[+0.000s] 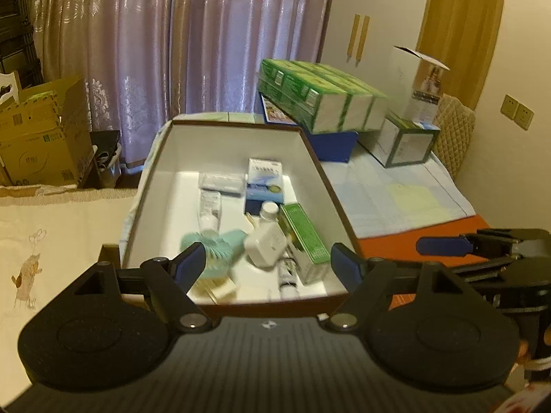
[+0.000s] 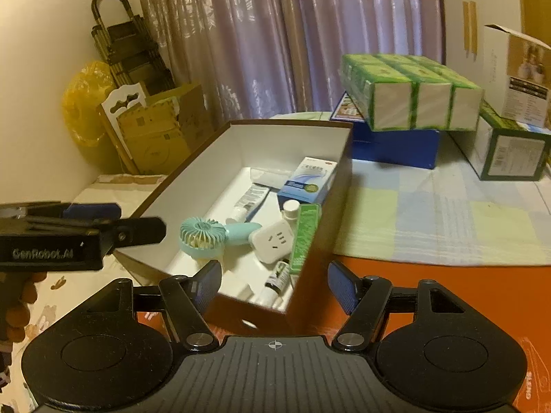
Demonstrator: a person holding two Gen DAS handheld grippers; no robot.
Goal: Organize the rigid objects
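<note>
The box (image 2: 241, 144) sits on the table (image 2: 430, 292) with a fan (image 2: 203, 235), plug adapter (image 2: 272, 242), green carton (image 2: 303, 234), blue carton (image 2: 308, 179), tubes and small bottles lying loose inside. The left hand-held gripper (image 1: 272, 261) and right hand-held gripper (image 2: 273, 282) both hover at the box's 6 o'clock edge, jaws spread, pinching nothing. Best to choose one piece, likely the adapter at centre, and come down clear of the rim.
</note>
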